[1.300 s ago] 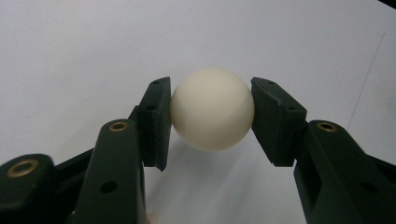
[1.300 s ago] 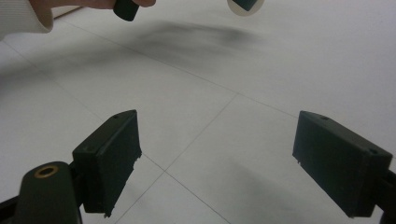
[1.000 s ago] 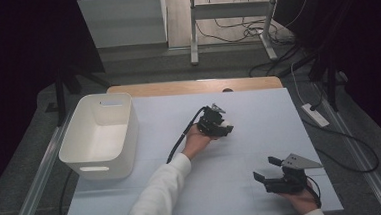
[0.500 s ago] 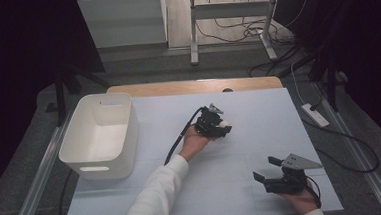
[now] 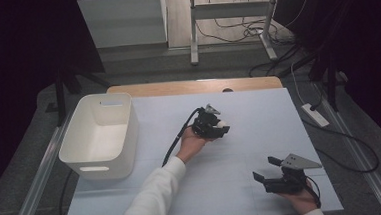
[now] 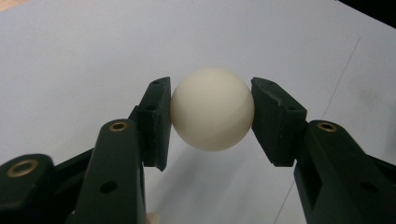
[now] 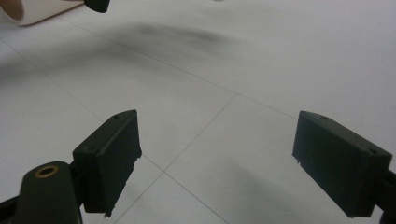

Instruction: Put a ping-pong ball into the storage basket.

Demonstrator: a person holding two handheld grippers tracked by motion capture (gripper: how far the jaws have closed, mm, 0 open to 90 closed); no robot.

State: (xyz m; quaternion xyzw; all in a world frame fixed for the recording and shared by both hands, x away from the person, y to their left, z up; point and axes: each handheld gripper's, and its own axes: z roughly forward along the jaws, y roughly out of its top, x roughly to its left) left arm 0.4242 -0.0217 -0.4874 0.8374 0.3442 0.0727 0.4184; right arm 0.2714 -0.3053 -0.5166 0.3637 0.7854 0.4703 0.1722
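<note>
White ball (image 6: 212,108) between left fingers (image 6: 156,119)

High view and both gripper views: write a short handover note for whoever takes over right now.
Left gripper: shut on the white ball, pads pressing both its sides, over the middle of the white table.
Right gripper: open, nothing between its jaws, near the table's front right corner.
White bin: at the table's left side; nothing seen in it.
Done: ball gripped.
Left: probably carry the ball to the bin and release it there.
</note>
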